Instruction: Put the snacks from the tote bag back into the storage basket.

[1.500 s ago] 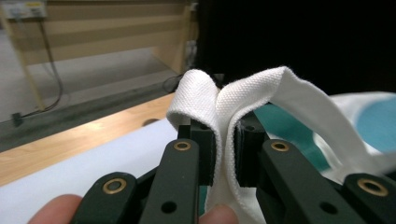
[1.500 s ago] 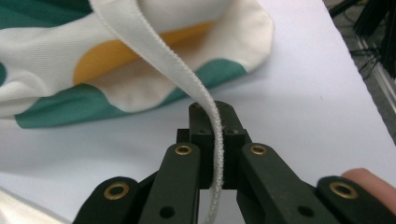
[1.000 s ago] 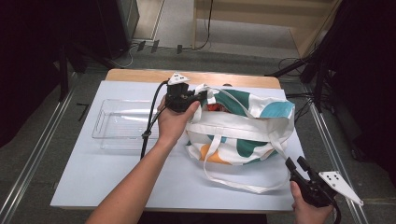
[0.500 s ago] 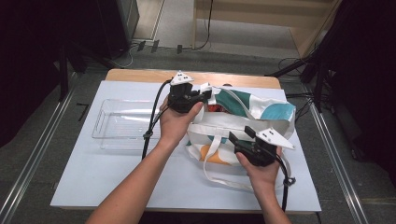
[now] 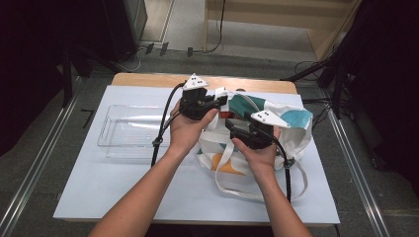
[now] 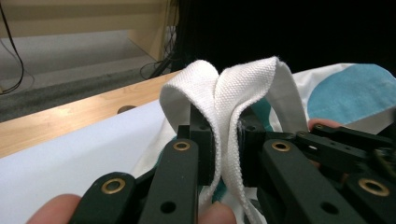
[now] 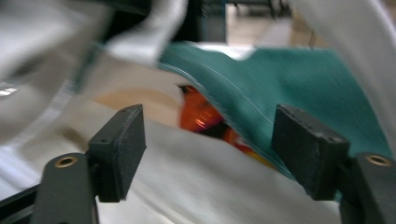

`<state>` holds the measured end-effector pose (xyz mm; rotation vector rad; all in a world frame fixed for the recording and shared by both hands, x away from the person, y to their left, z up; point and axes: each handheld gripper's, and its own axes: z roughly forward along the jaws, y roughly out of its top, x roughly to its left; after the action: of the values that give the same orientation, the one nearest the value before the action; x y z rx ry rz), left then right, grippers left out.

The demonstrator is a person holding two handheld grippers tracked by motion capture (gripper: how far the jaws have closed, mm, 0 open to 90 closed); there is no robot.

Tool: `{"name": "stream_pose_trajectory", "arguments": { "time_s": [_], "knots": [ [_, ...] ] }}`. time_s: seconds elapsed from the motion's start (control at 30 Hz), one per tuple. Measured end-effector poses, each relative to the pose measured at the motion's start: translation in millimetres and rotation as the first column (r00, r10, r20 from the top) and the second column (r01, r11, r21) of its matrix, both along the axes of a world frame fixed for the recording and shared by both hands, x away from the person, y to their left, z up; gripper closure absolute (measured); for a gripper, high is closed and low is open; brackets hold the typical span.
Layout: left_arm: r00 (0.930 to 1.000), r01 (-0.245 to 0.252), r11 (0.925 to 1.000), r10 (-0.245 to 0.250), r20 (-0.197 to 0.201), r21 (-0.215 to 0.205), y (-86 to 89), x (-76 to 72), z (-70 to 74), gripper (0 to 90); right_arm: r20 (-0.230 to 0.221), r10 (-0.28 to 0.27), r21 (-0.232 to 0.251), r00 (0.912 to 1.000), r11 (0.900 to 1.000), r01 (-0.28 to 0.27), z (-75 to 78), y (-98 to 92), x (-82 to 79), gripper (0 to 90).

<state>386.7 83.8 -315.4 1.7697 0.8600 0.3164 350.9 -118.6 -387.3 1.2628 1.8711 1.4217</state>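
Observation:
A white tote bag (image 5: 295,139) with teal and orange patches lies on the table's right half. My left gripper (image 5: 221,101) is at the bag's far left corner, shut on a folded white strap (image 6: 236,88) that loops up over its jaws. My right gripper (image 5: 233,130) hovers at the bag's mouth, just in front of the left one. Its jaws have just been opening and stand wide apart with nothing pinched between them (image 7: 212,156). Past them I see white bag cloth, a teal panel (image 7: 299,84) and an orange-red object (image 7: 200,116) inside the bag.
A clear plastic tray (image 5: 114,132) sits on the left half of the white table cover (image 5: 123,187). A second white strap (image 5: 257,190) trails over the cover toward the front. The wooden table edge (image 5: 148,79) runs along the back, with dark stands beyond.
My right hand has come from the table's front right corner up to the bag's mouth, and its jaws stand wider. The left gripper has kept its hold on the strap.

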Motion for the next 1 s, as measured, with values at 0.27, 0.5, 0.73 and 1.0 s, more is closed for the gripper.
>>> {"name": "stream_pose_trajectory", "arguments": {
  "time_s": [0.27, 0.5, 0.73, 1.0],
  "knots": [
    [0.9996, -0.028, 0.9964, 0.028, -0.007, 0.081, 4.8, 0.8, -6.8, 57.1, -0.039, -0.029, -0.094, 0.9988, 0.995, 0.025, -15.8, 0.4, -11.2, 50.0],
    [0.9994, 0.035, 0.9888, -0.036, 0.003, 0.145, 17.3, -9.1, -14.8, 28.4, -0.031, -0.027, -0.087, 0.9991, 0.996, 0.024, -19.5, -6.6, -18.2, 63.4],
    [0.9996, 0.002, 0.961, -0.009, 0.027, 0.277, 11.2, -12.3, -26.6, 14.1, -0.039, -0.018, -0.072, 0.9991, 0.997, 0.016, -19.9, -8.2, -17.7, 68.9],
    [0.9987, -0.027, 0.959, 0.014, 0.048, 0.282, 7.2, -4.7, -21.1, 65.8, -0.06, 0.018, -0.067, 0.998, 0.998, -0.022, -20.6, -11.9, -17.2, 85.4]
  ]
}}
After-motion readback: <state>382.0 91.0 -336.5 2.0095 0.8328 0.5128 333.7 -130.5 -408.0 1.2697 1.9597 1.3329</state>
